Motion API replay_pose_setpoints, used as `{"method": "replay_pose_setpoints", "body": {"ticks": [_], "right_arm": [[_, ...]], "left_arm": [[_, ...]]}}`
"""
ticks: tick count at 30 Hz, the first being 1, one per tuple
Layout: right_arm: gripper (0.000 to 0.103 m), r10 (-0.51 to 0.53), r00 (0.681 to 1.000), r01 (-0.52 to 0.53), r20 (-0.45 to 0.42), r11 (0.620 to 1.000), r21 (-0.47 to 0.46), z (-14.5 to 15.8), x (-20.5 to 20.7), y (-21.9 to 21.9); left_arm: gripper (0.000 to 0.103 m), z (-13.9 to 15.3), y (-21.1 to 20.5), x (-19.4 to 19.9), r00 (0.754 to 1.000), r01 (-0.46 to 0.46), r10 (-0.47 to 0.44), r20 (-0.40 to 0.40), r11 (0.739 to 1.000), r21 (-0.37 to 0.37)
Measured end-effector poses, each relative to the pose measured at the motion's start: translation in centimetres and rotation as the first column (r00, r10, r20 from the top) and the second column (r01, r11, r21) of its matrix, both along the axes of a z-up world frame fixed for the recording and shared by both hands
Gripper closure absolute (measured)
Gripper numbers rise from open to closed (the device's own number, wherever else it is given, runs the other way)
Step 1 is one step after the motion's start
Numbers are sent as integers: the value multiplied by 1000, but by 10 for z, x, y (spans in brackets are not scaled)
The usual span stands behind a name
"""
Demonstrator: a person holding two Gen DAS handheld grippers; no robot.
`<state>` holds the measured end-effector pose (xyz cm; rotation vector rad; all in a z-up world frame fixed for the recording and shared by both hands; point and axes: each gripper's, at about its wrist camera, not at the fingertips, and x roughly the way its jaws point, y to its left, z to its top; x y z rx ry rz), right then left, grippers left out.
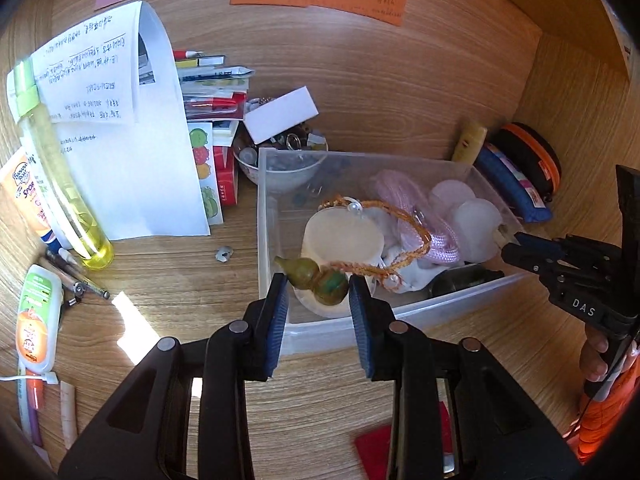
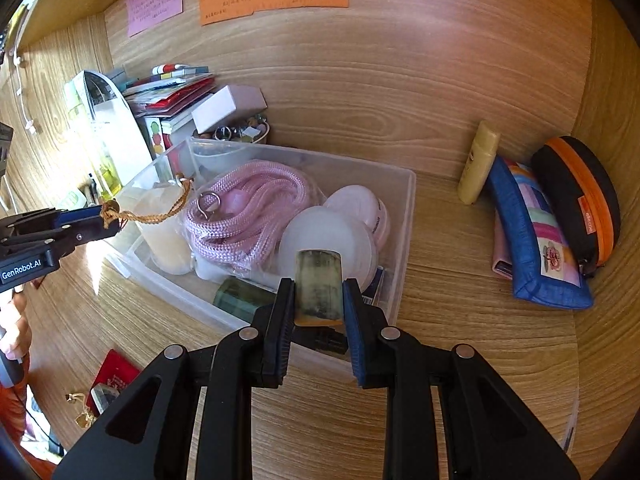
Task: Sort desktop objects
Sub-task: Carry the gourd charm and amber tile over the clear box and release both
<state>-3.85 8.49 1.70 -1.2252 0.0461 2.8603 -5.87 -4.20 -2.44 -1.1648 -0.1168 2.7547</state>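
Observation:
A clear plastic bin (image 1: 332, 320) (image 2: 404, 216) sits on the wooden desk, holding a pink rope (image 2: 248, 204), white round lids (image 2: 320, 236) and a cream cup (image 1: 340, 236). My left gripper (image 1: 318, 284) is shut on a green-brown gourd charm (image 1: 316, 278) with an orange braided cord (image 1: 404, 240), held over the bin's near left part. My right gripper (image 2: 319, 292) is shut on a flat greenish-yellow stone block (image 2: 320, 286) above the bin's near edge. In the left wrist view the right gripper (image 1: 516, 246) shows at the bin's right side.
White papers (image 1: 132, 152), a yellow tube (image 1: 64, 184), sunscreen tubes (image 1: 34, 316) and pens lie left. A bowl of trinkets (image 1: 280, 160) and stacked cards stand behind the bin. A yellow bottle (image 2: 478, 162), a blue pouch (image 2: 536, 240) and a black-orange case (image 2: 580, 196) lie right. A red card (image 2: 114, 374) lies near.

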Motion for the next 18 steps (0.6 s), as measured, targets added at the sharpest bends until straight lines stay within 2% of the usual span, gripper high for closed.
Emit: {"method": "replay_pose_setpoints", "body": {"ticks": [9, 11, 15, 18], "right_arm": [[81, 10, 1000, -10, 7, 1000, 0, 2, 4, -2], [80, 17, 1000, -17, -4, 1000, 8, 5, 8, -5], [67, 28, 999, -27, -29, 1000, 16, 13, 17, -13], [66, 53, 997, -52, -51, 998, 20, 18, 29, -24]], "left_arm": [[71, 4, -3, 7, 1000, 4, -4, -1, 1000, 4], [65, 6, -3, 12, 1000, 9, -9, -6, 1000, 8], [58, 11, -3, 23, 1000, 12, -12, -28, 1000, 2], [54, 13, -3, 32, 999, 17, -17, -35, 1000, -2]]}}
